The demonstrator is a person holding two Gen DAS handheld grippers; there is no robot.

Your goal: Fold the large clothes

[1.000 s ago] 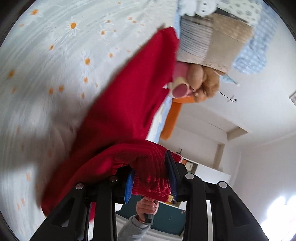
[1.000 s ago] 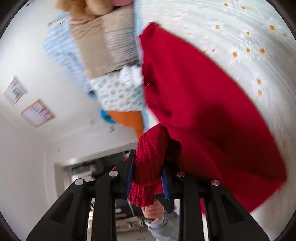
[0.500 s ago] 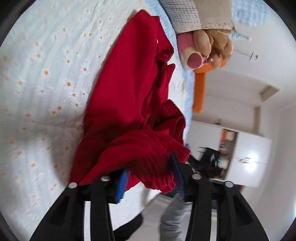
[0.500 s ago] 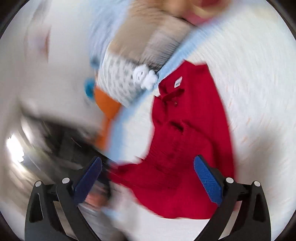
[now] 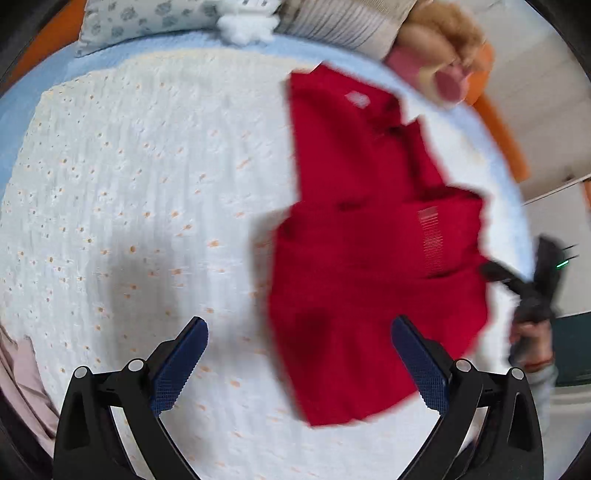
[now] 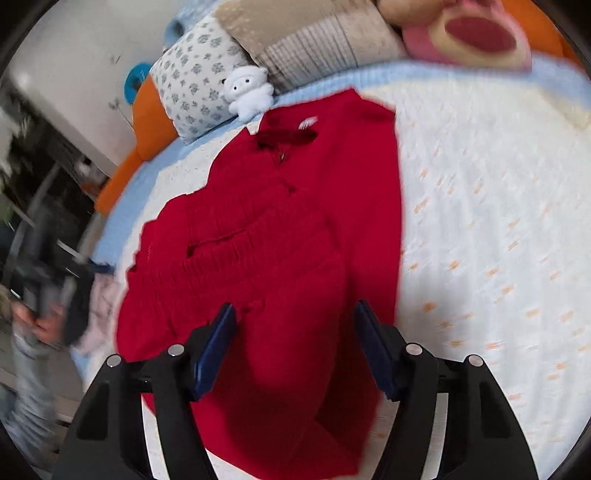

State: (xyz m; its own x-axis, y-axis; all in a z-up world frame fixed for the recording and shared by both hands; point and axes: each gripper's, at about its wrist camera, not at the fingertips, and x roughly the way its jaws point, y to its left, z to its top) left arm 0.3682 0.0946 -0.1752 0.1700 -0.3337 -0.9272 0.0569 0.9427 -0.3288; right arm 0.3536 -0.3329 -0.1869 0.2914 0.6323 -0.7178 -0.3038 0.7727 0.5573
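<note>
A red knit sweater lies partly folded on the white daisy-print bedspread, collar toward the pillows. It also shows in the right wrist view, with its ribbed hem folded up across the middle. My left gripper is open and empty, above the bed at the sweater's near left edge. My right gripper is open and empty, right over the sweater's near part. The views are blurred.
Pillows, a small white plush and a pink-and-brown plush line the head of the bed. An orange cushion sits at the left edge. Pink cloth lies at the lower left.
Both grippers held the sweater's hem a second ago. The right let go first, then the left; both have pulled back and the sweater now lies on the bed.
</note>
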